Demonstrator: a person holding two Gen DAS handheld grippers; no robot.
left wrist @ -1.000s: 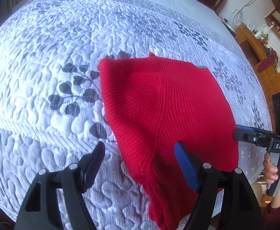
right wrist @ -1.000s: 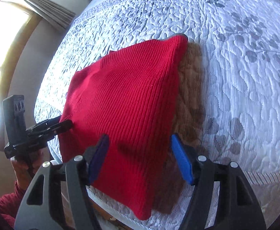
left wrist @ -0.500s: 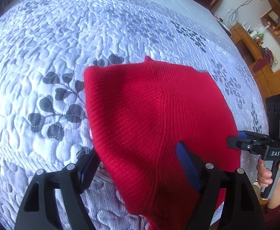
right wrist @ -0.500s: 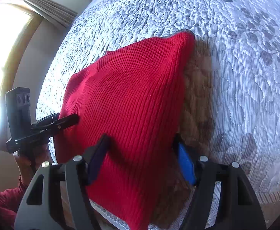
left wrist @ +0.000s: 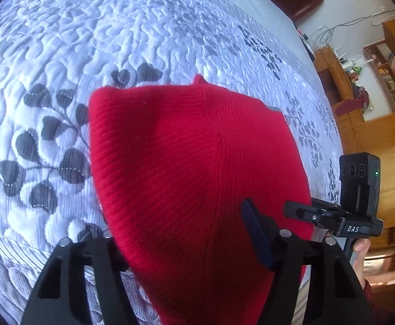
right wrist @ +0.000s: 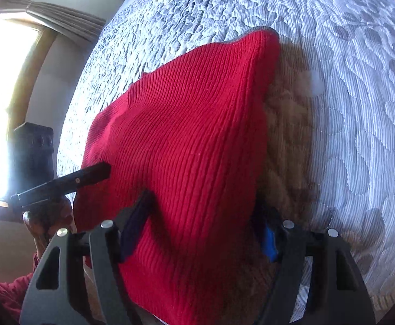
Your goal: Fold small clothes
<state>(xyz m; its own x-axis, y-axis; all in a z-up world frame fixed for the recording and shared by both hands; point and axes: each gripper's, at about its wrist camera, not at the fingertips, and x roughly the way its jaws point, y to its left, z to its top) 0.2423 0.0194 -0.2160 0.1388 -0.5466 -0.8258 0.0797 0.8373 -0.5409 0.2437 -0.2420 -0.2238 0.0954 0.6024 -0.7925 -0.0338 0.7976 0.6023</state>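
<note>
A red knitted garment (left wrist: 192, 168) lies flat on the quilted bed, with its near edge at the bed's edge; it also shows in the right wrist view (right wrist: 186, 146). My left gripper (left wrist: 186, 246) is open, its jaws straddling the garment's near left edge, one finger under the cloth's edge, the other finger (left wrist: 257, 235) on top. My right gripper (right wrist: 200, 224) is open and straddles the near right edge, one finger (right wrist: 135, 227) over the knit, the other beside it. Each gripper shows in the other's view, at the garment's side.
The white and grey leaf-patterned quilt (left wrist: 116, 40) covers the bed (right wrist: 359, 108). Wooden shelves and cabinets (left wrist: 387, 81) stand beyond the bed's right side. A bright window with a curtain (right wrist: 13, 81) is to the left in the right wrist view.
Both grippers have moved forward over the garment's near edge, so their jaws now straddle the cloth. Both stay open.
</note>
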